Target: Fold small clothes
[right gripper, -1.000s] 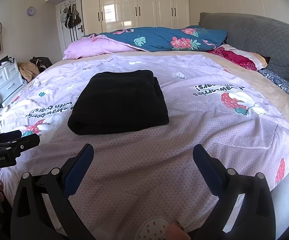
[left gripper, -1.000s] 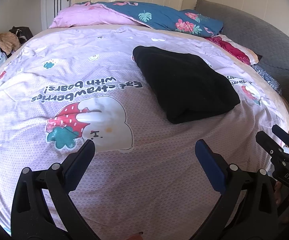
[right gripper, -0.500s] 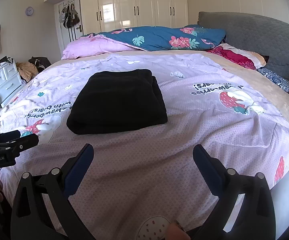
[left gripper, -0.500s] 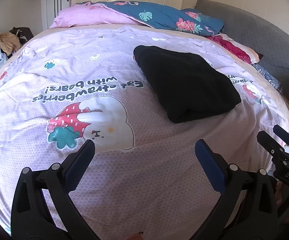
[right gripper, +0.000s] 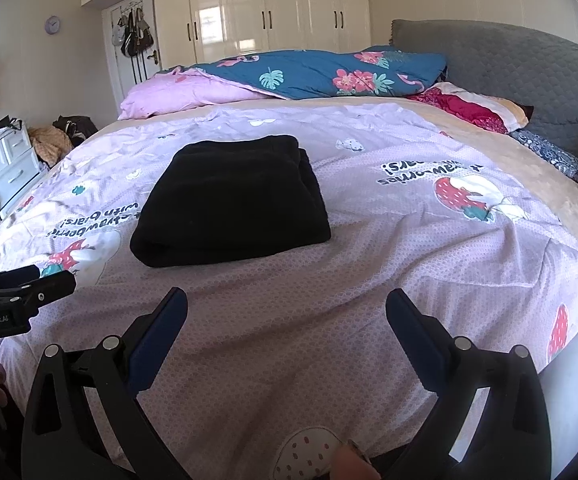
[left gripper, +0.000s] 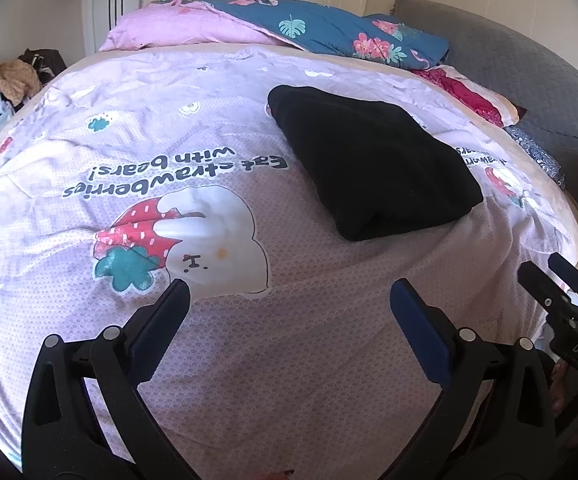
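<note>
A black garment [left gripper: 373,160] [right gripper: 231,200] lies folded into a thick rectangle on the lilac printed bedcover [left gripper: 249,360] [right gripper: 369,264]. My left gripper [left gripper: 289,292] hovers open over the near part of the bed, well short of the garment, which sits ahead and to its right. My right gripper [right gripper: 287,298] is open too, with the garment ahead and slightly left of it. Nothing is between either pair of fingers. Each gripper shows at the edge of the other's view: the right gripper [left gripper: 561,280] and the left gripper [right gripper: 29,280].
A blue floral duvet [right gripper: 321,74] and pink pillow [right gripper: 181,96] are piled at the far side. A grey headboard [right gripper: 509,68] runs along the right, with a red-patterned pillow [right gripper: 469,110]. White drawers [right gripper: 5,164] stand at the left. Wardrobes [right gripper: 269,4] line the back wall.
Both grippers have drifted only slightly, the views shifting a little; the folded garment has not moved and both grippers stay open.
</note>
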A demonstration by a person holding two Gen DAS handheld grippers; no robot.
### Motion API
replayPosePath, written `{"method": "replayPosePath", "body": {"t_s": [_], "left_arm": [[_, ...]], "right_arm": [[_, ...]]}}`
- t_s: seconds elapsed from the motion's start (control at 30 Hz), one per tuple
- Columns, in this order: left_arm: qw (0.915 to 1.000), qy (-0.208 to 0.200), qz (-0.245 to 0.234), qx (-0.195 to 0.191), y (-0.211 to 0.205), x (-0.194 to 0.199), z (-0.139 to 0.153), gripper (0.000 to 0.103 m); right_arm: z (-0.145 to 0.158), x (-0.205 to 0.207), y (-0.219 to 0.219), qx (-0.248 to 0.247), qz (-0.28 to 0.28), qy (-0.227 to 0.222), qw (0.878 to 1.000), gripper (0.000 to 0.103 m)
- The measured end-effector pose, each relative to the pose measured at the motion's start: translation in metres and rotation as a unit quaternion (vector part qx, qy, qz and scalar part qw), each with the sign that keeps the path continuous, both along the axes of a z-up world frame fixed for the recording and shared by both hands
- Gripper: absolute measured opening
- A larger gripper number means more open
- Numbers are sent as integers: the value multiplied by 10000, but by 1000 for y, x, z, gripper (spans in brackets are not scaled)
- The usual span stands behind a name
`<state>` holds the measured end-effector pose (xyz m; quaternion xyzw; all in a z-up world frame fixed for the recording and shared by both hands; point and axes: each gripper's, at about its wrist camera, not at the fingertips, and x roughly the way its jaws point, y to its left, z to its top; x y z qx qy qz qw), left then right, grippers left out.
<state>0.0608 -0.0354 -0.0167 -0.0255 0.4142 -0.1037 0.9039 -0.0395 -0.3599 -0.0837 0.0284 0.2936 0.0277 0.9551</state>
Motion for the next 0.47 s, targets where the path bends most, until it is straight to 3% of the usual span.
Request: {"method": "replayPosePath", "body": {"t_s": [0.13, 0.2, 0.27, 0.3, 0.37, 0.4, 0.47], "left_arm": [[9994, 266, 112, -171, 14, 2, -6, 94], [9985, 394, 235, -291, 32, 4, -8, 94], [9967, 430, 662, -210, 69, 12, -8, 94], [9945, 403, 958, -134, 94, 17, -6, 94], [9865, 370, 1596, -21, 156, 28, -3, 94], [9821, 375, 1846, 62, 182, 32, -2, 94], [9705, 351, 2370, 281, 236, 40, -1, 94]], "right_arm": [[5, -10, -28, 177, -522, -78, 9984, 99], [10, -20, -59, 207, -1050, -224, 9940, 99], [13, -31, -108, 175, -1851, -289, 9821, 99], [11, -36, -133, 116, -2249, -261, 9740, 99], [2, -48, -197, -65, -3278, -47, 9447, 99], [-7, -57, -239, -121, -3899, 158, 9206, 99], [-24, -69, -294, -132, -4603, 502, 8863, 99]]}}
